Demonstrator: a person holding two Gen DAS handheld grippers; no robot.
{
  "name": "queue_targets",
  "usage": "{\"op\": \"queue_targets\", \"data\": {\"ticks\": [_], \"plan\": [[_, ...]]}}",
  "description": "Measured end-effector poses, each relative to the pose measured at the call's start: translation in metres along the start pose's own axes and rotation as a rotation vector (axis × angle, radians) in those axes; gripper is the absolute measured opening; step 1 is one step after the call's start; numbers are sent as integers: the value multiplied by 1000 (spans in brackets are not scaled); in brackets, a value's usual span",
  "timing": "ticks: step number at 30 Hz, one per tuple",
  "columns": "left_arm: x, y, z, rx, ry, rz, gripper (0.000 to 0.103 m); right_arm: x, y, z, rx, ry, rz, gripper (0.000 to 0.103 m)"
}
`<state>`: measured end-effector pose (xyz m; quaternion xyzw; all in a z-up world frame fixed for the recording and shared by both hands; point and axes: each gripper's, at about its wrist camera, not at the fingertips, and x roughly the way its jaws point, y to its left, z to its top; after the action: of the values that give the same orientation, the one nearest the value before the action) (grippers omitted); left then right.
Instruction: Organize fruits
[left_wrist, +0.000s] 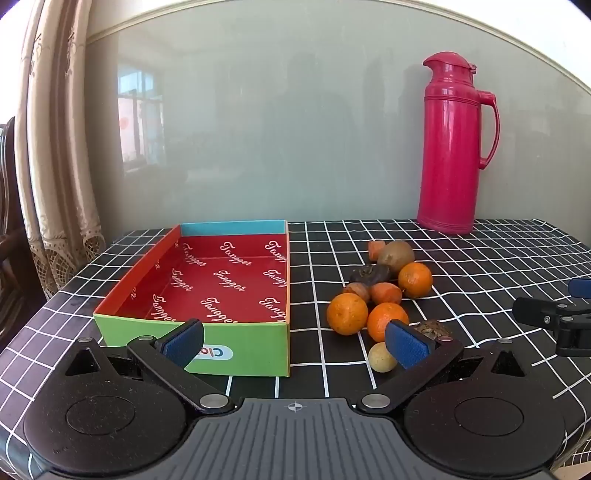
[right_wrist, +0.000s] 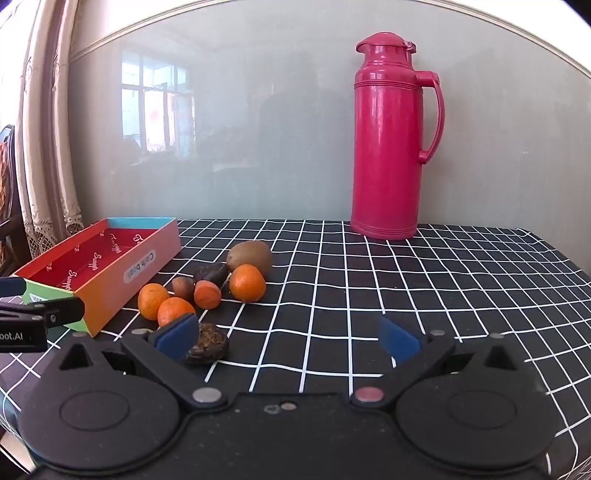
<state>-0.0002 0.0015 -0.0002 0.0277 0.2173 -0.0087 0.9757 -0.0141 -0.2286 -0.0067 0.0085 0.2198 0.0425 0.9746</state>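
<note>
A shallow cardboard box with a red inside stands empty on the left; it also shows in the right wrist view. Right of it lies a heap of fruit: three tangerines, a brown kiwi, small orange pieces, dark wrinkled fruits and a pale round one. My left gripper is open and empty, in front of the box and heap. My right gripper is open and empty, its left finger beside a dark fruit.
A tall pink thermos jug stands at the back against a glossy grey wall. The table has a black cloth with white grid. A curtain hangs at the left beyond the table edge.
</note>
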Motion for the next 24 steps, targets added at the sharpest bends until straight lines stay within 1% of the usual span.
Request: {"op": "queue_targets", "data": {"ticks": [24], "plan": [[-1,1,1,-2,0,0,103,1,2,0,-5,2,1,103]]}}
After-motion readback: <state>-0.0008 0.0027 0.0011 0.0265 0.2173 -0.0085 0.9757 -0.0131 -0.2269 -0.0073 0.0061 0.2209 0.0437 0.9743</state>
